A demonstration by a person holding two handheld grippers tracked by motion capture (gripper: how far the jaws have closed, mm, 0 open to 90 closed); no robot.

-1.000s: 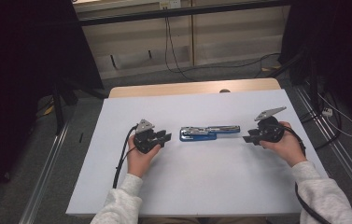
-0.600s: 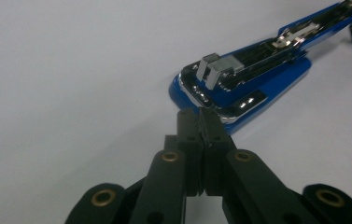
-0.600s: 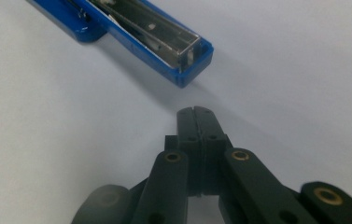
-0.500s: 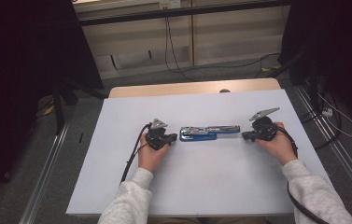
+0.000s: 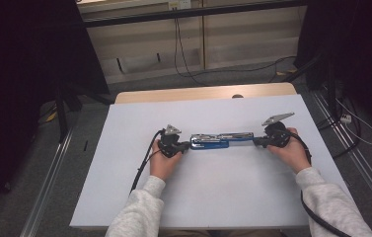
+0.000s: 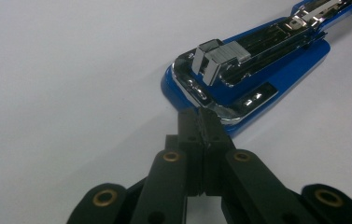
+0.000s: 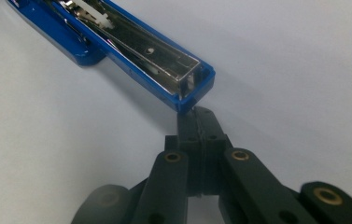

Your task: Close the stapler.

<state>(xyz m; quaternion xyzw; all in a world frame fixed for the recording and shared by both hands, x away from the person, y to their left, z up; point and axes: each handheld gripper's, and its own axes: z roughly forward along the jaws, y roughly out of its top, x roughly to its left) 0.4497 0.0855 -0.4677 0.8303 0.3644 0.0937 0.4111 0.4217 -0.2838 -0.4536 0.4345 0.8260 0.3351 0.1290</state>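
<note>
Blue stapler (image 5: pixel 221 140) lies opened flat between the tools. Left gripper (image 5: pixel 184 146) clenched empty at its left end; right gripper (image 5: pixel 257 142) clenched empty at its right end.

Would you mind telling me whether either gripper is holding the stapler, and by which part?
Neither holds it. Both the left gripper and the right gripper have their jaws shut together, tips at opposite ends of the opened-out blue stapler.

A blue and chrome stapler (image 5: pixel 221 140) is seen on a white table (image 5: pixel 208 192). Black jaws with brass-coloured rivets are shown; the sleeves (image 5: pixel 134 217) are light grey.
</note>
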